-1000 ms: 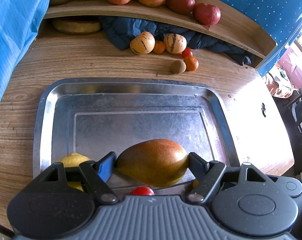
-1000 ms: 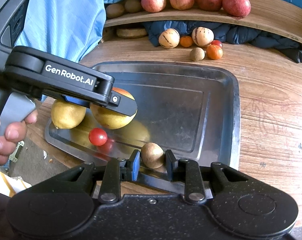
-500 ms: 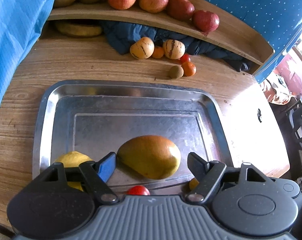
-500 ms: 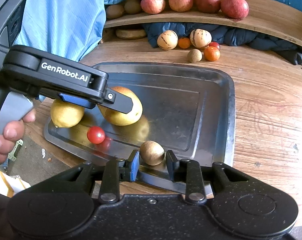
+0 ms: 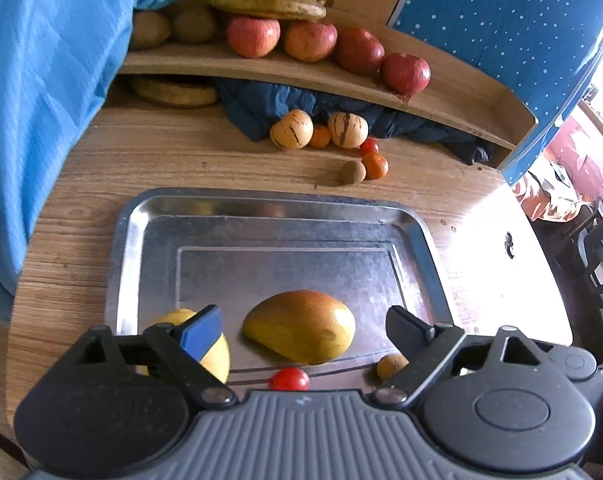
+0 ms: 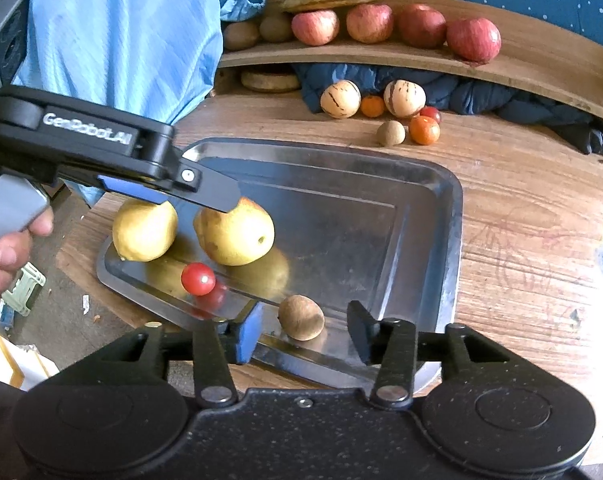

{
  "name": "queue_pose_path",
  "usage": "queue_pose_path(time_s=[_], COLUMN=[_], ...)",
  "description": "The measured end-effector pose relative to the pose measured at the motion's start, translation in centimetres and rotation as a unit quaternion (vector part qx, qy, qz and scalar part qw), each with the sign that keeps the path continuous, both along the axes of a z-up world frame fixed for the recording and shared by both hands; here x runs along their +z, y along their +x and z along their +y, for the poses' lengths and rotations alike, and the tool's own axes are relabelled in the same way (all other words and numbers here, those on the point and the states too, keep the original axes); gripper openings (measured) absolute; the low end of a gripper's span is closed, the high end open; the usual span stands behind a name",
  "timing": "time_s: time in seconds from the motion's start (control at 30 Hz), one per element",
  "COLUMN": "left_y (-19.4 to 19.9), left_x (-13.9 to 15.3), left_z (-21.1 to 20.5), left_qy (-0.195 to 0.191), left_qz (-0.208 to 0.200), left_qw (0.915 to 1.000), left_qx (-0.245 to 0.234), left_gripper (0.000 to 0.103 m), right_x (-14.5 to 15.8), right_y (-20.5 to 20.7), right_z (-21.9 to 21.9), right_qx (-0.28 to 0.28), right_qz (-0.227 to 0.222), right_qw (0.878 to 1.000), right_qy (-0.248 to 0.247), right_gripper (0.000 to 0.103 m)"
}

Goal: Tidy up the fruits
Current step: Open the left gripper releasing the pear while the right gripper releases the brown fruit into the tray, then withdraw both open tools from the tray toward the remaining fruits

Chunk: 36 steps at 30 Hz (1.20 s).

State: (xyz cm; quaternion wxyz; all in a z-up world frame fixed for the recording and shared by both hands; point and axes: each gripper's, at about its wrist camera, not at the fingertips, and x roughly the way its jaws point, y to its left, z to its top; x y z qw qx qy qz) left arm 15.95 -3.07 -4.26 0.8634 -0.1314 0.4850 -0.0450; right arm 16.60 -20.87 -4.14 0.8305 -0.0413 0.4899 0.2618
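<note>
4 fruits lay on the metal tray (image 5: 121,240). Left gripper (image 5: 301,322) was opening, its pads clear of the mango (image 5: 301,326) between them; right gripper (image 6: 305,330) was opening around the brown kiwi (image 6: 301,317), not touching.

The left gripper (image 5: 299,326) has a ribbed grey plastic body flanked by two round black housings, each with a triangular cut-out. Black linkage bars pivot on silver rivets; one finger carries a blue pad (image 5: 199,330), the other is plain black. The right gripper (image 6: 303,330) is built alike but in speckled black (a small silver screw sits at its centre). Seen from the right wrist, the left gripper's side bears white "GenRobot.AI" lettering above a grey handle (image 6: 11,210).
</note>
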Motion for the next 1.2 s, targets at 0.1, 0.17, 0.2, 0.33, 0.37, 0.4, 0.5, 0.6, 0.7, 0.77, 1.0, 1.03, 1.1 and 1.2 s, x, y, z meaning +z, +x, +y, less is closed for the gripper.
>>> queue_pose_path(time_s=[0.1, 0.17, 0.2, 0.33, 0.37, 0.4, 0.5, 0.6, 0.7, 0.77, 1.0, 1.03, 1.1, 1.2], left_y=[-1.0, -1.5, -1.9, -3.2, -3.5, -3.9, -5.0, -5.9, -6.2, -6.4, -6.1, -5.9, -5.6, -5.1], left_x=[0.6, 0.7, 0.8, 0.8, 0.8, 0.7, 0.5, -0.1, -0.7, -0.9, -0.9, -0.8, -0.8, -0.6], left_z=[0.5, 0.8, 1.1, 2.0, 2.3, 2.6, 3.3, 3.7, 4.0, 4.1, 4.3, 4.3, 4.4, 4.5], left_qy=[0.012, 0.018, 0.022, 0.036, 0.040, 0.043, 0.050, 0.059, 0.073, 0.079, 0.087, 0.089, 0.092, 0.097], left_qz=[-0.003, 0.000, 0.003, 0.015, 0.023, 0.030, 0.047, 0.071, 0.100, 0.110, 0.118, 0.119, 0.119, 0.118], left_qw=[0.9999, 0.9998, 0.9997, 0.9991, 0.9988, 0.9984, 0.9974, 0.9954, 0.9920, 0.9904, 0.9887, 0.9885, 0.9882, 0.9879], left_qx=[0.001, 0.004, 0.007, 0.013, 0.016, 0.020, 0.025, 0.024, 0.026, 0.028, 0.030, 0.030, 0.030, 0.028], left_gripper=[0.098, 0.099, 0.100, 0.102, 0.102, 0.102, 0.102, 0.102, 0.102, 0.102, 0.102, 0.102, 0.102, 0.102], right_x=[0.4, 0.7, 0.8, 1.3, 1.4, 1.6, 2.0, 2.3, 2.2, 2.1, 1.7, 1.7, 1.8, 1.8], right_y=[-0.1, -0.2, -0.2, -0.4, -0.4, -0.5, -0.7, -0.9, -0.9, -1.0, -0.6, -0.5, -0.4, -0.1], right_z=[-0.1, -0.2, -0.2, -0.2, -0.2, -0.2, -0.2, -0.3, -0.2, -0.2, 0.3, 0.3, 0.4, 0.4], right_qx=[0.003, 0.005, 0.006, 0.010, 0.011, 0.013, 0.024, 0.031, 0.032, 0.031, 0.033, 0.033, 0.032, 0.027], right_qz=[-0.002, -0.004, -0.005, -0.008, -0.008, -0.007, -0.004, 0.003, 0.015, 0.017, 0.028, 0.027, 0.025, 0.025], right_qw=[1.000, 1.000, 1.000, 1.000, 1.000, 1.000, 1.000, 0.999, 0.998, 0.998, 0.996, 0.996, 0.996, 0.996], right_qy=[0.001, 0.001, 0.001, 0.000, -0.001, -0.003, -0.012, -0.020, -0.044, -0.055, -0.076, -0.076, -0.076, -0.075], right_gripper=[0.059, 0.064, 0.068, 0.080, 0.082, 0.086, 0.095, 0.099, 0.100, 0.100, 0.102, 0.102, 0.102, 0.102])
